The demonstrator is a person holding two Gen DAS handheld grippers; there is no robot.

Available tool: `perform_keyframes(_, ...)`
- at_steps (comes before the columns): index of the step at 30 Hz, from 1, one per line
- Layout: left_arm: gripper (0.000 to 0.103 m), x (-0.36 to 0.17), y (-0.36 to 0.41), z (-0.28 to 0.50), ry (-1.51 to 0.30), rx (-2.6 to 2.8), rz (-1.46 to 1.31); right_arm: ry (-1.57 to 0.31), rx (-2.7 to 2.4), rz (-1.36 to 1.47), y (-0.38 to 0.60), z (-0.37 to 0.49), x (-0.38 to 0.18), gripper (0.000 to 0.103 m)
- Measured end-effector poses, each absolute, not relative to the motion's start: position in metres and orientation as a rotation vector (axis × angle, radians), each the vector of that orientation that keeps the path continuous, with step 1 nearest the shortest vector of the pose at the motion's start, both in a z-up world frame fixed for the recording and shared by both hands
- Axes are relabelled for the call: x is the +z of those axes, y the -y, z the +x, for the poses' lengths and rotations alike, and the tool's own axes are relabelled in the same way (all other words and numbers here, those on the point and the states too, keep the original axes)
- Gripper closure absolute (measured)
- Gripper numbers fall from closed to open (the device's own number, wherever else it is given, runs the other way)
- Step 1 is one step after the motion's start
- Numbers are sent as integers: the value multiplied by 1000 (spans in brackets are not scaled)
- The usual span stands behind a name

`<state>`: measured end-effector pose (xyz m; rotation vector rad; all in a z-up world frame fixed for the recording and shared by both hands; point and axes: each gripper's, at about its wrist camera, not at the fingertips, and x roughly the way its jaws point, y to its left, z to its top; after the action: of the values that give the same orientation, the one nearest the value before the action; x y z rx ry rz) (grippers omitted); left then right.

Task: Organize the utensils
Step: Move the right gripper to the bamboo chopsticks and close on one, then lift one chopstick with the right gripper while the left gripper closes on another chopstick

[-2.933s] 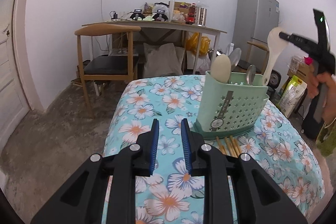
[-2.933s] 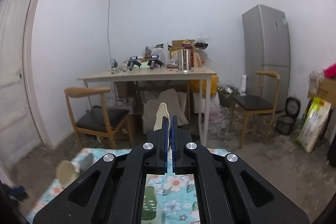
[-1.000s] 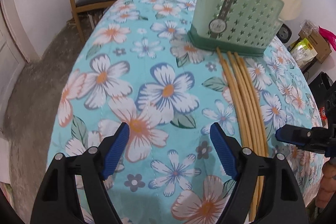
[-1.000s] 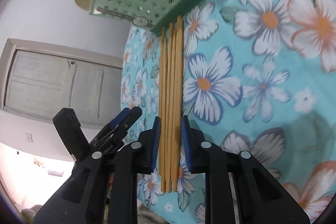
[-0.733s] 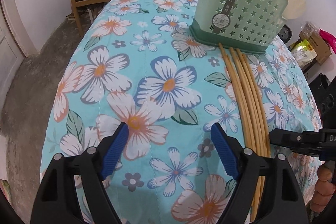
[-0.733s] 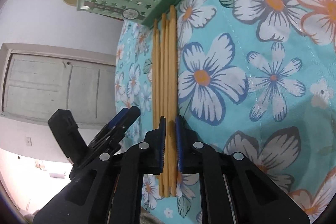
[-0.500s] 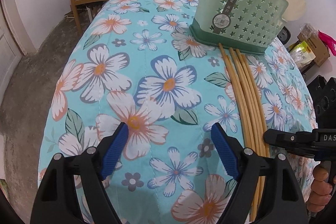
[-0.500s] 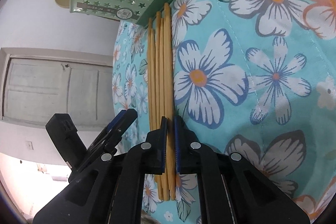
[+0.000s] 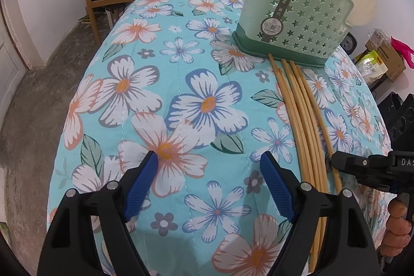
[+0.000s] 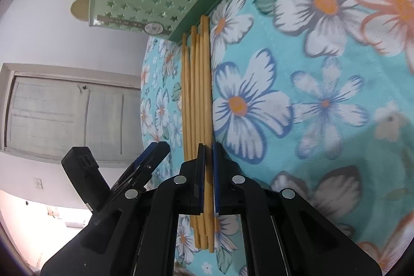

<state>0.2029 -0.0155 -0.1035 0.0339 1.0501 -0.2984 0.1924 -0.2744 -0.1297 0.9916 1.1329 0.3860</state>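
Right wrist view: right tongs (image 10: 209,177) gripped one pale bamboo chopstick (image 10: 207,95) on the floral-clothed bench (image 10: 323,95); left tongs (image 9: 211,188) gaped wide.

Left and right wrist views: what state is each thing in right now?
Left tool: open, empty, above the tablecloth.
Right tool: shut on one chopstick of the bundle.
Chopsticks: lying flat side by side, tips by the holder's base.
Utensil holder: upright, utensils standing inside.
Rice paddle: sticking out beyond the holder's rim.
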Motion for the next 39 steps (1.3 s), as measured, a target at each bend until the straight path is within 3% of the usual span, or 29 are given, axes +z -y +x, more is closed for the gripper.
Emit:
perform_keyframes(10,27,-88,29,191,-954,-476,-12,-1071,267,855,315,160,-109,99)
perform_keyframes(21,77,-109,46,201,-1110,-693,-262,-1059,237,908,340,141,-122,98)
perform_keyframes(33,96,-128,52,216,-1180,-683,-359,-1048,275,943,342,144,-129,98)
perform_keyframes(39,97,-126,47,215,-1172,-682,-385,-1045,282,950,347,140,-130,98)
